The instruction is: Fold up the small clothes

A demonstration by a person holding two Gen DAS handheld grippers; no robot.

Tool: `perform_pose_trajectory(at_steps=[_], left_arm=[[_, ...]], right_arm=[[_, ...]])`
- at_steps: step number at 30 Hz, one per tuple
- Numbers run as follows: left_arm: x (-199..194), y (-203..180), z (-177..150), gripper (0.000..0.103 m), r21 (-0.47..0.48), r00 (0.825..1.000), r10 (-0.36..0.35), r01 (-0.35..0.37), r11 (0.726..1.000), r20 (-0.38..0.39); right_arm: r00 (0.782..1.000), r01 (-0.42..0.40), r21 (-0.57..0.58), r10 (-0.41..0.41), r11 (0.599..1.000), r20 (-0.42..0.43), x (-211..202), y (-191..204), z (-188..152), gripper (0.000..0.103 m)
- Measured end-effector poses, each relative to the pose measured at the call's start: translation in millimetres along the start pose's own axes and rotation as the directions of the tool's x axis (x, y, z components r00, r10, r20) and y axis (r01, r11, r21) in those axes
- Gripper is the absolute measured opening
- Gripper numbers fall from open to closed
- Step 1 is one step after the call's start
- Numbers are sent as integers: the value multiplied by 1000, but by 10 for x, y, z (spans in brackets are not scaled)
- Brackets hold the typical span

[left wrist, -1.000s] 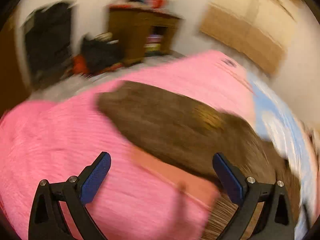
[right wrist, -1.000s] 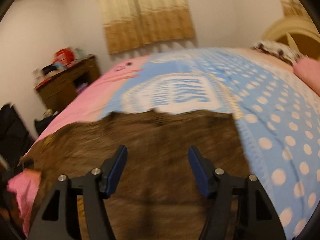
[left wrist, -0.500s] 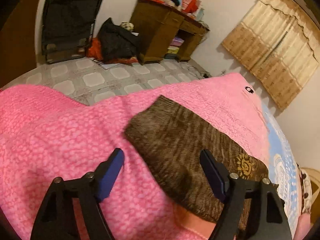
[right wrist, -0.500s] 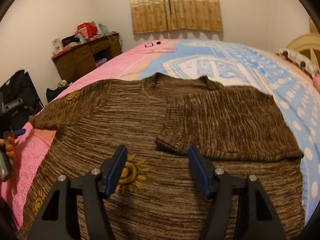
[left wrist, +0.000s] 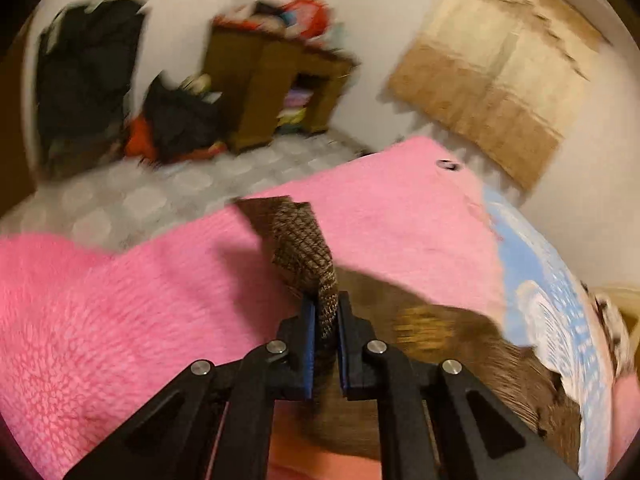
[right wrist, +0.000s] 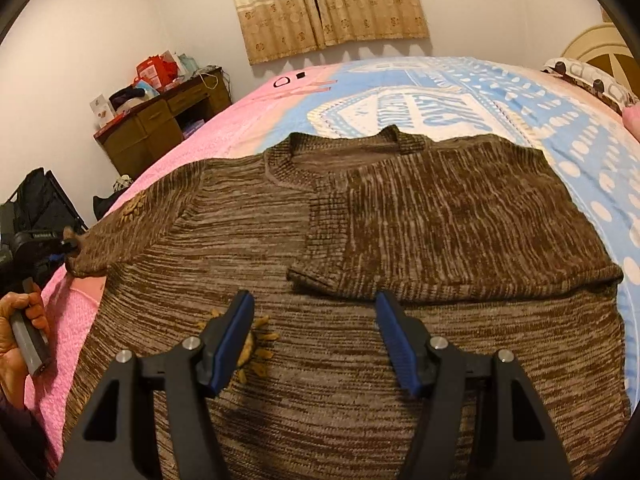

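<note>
Sweater (right wrist: 360,248), brown marled knit, spread flat on bed over pink blanket (left wrist: 100,320) and blue polka-dot bedspread (right wrist: 580,128). Left gripper (left wrist: 325,320): jaws pinched tight on left sleeve cuff (left wrist: 304,248), cuff raised off blanket and bunched between blue pads. Right gripper (right wrist: 316,340): jaws standing partly apart, nothing between them, hovering over lower chest of garment beside yellow sun motif (right wrist: 256,348). Right sleeve (right wrist: 440,232) folded across chest, cuff near centre. Neckline toward far side of bed. Beyond: wooden desk (right wrist: 160,128) with clutter, beige curtains (right wrist: 332,4), person's hand (right wrist: 20,332) at left edge of right wrist view.
</note>
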State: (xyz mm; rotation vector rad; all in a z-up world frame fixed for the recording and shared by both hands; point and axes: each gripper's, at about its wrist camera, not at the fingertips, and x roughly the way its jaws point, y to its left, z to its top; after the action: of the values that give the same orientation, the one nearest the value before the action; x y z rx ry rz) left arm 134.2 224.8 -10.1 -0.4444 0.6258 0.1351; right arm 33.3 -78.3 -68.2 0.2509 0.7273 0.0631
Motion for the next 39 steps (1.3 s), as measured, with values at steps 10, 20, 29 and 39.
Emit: perform_pose_trajectory(at_steps=[10,20,29,39], left_arm=[[-466,-1940,-908,9,454,953,-300,290,842,-51],[-347,-2235,-1744,26,669,973,-99,214,711,-206],[-722,-1261,-1483,77,571,999,-16,41,820,-48],[-365,-864,-845,77,389,988,152,-142,910,6]], right_arm=[[993,32,191,-52,981,102,-505,-634,77,67],[997,44,271,-60,961,51,-569,-994,-65,71],[996,-80,262,66,962,60,-496,-854,277,76],[999,-45,177,42,983,22,49,-305,641,80]])
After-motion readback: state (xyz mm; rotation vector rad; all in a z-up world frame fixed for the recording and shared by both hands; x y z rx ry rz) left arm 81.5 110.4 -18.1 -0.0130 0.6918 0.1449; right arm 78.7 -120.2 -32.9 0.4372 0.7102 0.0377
